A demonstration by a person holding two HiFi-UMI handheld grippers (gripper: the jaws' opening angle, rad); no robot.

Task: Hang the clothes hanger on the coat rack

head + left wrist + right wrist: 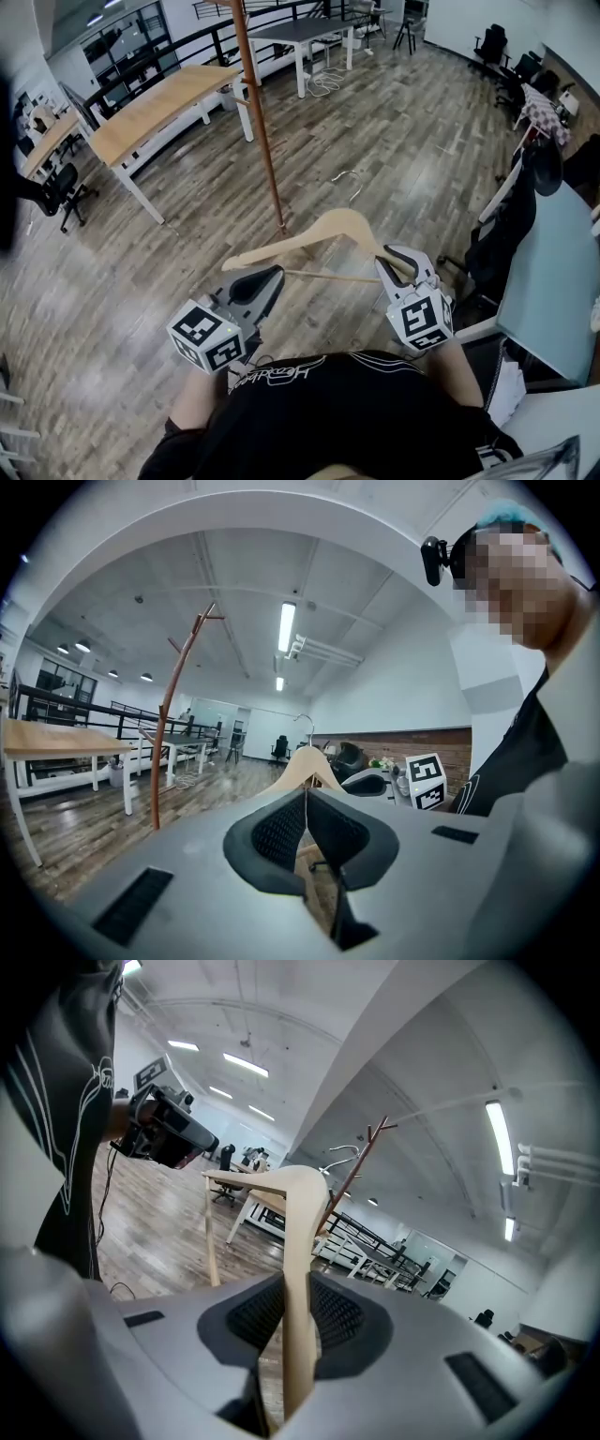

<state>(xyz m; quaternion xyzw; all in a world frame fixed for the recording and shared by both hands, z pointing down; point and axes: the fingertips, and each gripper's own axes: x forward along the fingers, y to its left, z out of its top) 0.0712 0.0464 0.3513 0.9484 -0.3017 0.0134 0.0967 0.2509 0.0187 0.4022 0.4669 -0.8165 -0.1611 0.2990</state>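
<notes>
Right claw clamped on the wooden hanger's right arm, left claw pinched shut near its left end, coat rack pole farther off

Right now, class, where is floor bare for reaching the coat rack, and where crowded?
Bare floor runs from the hanger to the coat rack, and between it and the table. Crowded at right, by the draped chair and desk.

Open-plan office, long wooden desks, swivel chairs, ceiling strip lights
</notes>
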